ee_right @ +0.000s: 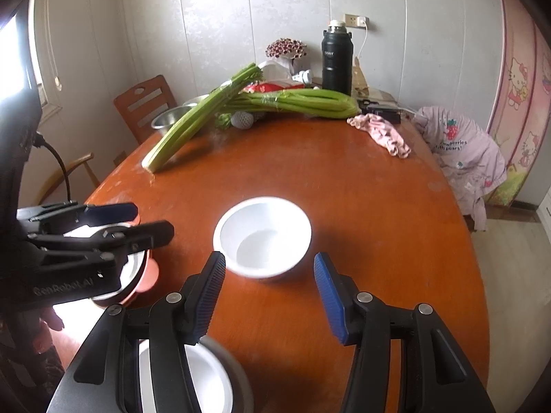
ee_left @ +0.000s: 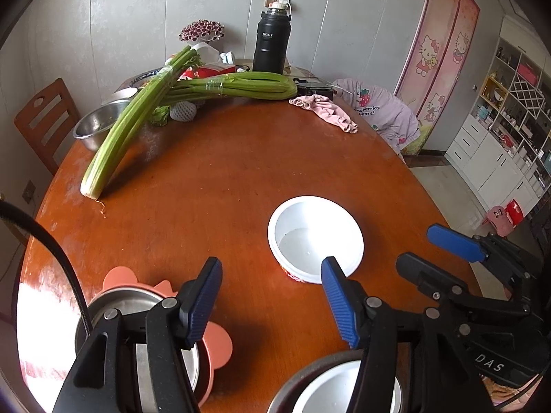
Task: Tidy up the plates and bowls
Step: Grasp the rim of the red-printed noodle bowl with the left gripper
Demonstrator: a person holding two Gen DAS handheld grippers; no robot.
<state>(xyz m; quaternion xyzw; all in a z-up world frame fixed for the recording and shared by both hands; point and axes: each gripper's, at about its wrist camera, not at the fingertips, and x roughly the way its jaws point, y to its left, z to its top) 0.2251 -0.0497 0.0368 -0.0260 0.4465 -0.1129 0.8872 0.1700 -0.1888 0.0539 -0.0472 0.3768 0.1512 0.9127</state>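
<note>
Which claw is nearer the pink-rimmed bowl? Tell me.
Left. The left claw hangs right over the pink-rimmed bowl; the right claw faces the white bowl.

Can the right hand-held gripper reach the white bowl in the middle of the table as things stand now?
Probably yes. The white bowl stands alone on the bare table, directly ahead of the right hand-held gripper, whose jaws look open and empty. Nothing lies between them; the left hand-held gripper is off to the side.

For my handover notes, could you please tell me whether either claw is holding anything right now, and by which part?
Nothing is held: the left claw and right claw both stand open and empty above the round white bowl.
</note>
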